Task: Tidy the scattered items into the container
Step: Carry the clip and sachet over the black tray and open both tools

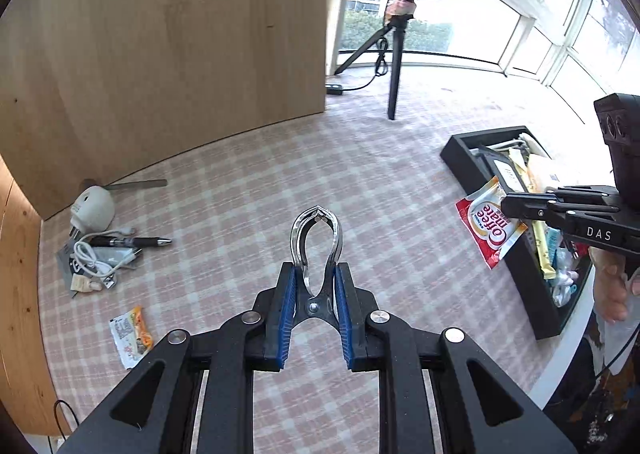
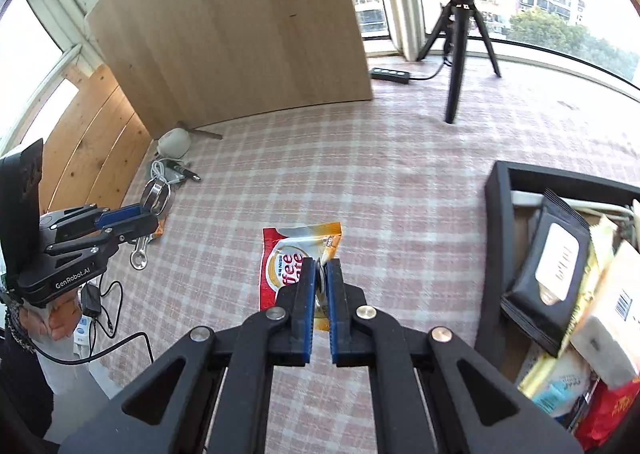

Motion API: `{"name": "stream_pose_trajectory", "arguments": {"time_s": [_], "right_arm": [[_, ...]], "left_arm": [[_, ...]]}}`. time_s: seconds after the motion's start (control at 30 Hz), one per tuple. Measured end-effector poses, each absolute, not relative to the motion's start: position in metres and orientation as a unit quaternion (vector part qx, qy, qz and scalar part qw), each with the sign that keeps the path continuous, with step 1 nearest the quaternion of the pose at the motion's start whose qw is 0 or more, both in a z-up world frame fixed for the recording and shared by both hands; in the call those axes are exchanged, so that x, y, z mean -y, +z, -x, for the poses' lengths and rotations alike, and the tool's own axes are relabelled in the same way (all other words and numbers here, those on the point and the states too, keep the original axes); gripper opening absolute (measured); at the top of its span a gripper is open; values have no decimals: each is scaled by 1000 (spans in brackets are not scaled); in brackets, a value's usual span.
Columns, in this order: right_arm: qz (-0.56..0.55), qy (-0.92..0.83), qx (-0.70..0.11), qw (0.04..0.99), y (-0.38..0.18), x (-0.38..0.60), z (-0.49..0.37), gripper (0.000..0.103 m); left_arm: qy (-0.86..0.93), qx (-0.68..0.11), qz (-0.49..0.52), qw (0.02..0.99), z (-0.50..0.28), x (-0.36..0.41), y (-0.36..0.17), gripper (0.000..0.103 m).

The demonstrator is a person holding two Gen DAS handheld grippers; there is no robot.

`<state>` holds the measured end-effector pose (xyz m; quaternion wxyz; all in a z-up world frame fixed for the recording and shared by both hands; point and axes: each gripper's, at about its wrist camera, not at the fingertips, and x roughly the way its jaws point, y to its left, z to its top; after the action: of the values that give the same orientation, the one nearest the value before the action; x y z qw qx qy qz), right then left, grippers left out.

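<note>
My left gripper (image 1: 316, 286) is shut on a shiny metal clip-like tool (image 1: 316, 238) and holds it above the checked cloth; the tool also shows in the right wrist view (image 2: 154, 196). My right gripper (image 2: 320, 274) is shut on the edge of a red and white Coffee-mate sachet (image 2: 284, 266), which hangs just left of the black container (image 2: 494, 254). The same sachet (image 1: 490, 226) shows in the left wrist view beside the container (image 1: 460, 158), which holds several packets.
At the far left lie a white charger (image 1: 94, 206), a black pen (image 1: 132, 242), a white cable (image 1: 92, 258) and a small orange packet (image 1: 130, 334). A wooden board (image 1: 160, 54) stands behind. A ring-light tripod (image 1: 394, 66) stands at the back.
</note>
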<state>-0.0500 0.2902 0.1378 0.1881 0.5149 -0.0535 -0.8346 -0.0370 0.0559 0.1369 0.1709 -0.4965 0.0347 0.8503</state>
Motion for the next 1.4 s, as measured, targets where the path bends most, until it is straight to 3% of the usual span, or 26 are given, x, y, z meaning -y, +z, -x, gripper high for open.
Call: {"name": "stream_pose_trajectory", "arguments": {"time_s": [0.33, 0.73, 1.2, 1.27, 1.33, 1.4], "right_arm": [[-496, -861, 98, 59, 169, -440, -13, 6], [-493, -861, 121, 9, 177, -601, -68, 6], [-536, -837, 107, 28, 132, -679, -77, 7], [-540, -836, 96, 32, 128, -677, -73, 12], [-537, -838, 98, 24, 127, -679, -71, 31], [-529, -841, 108, 29, 130, -681, -72, 34]], "left_arm": [[832, -74, 480, 268, -7, -209, 160, 18], [815, -102, 475, 316, -51, -368, 160, 18], [817, -96, 496, 278, -45, -449, 133, 19], [826, -96, 493, 256, -42, -448, 132, 44], [830, -82, 493, 249, -39, -445, 134, 45], [834, -83, 489, 243, -41, -441, 137, 45]]}}
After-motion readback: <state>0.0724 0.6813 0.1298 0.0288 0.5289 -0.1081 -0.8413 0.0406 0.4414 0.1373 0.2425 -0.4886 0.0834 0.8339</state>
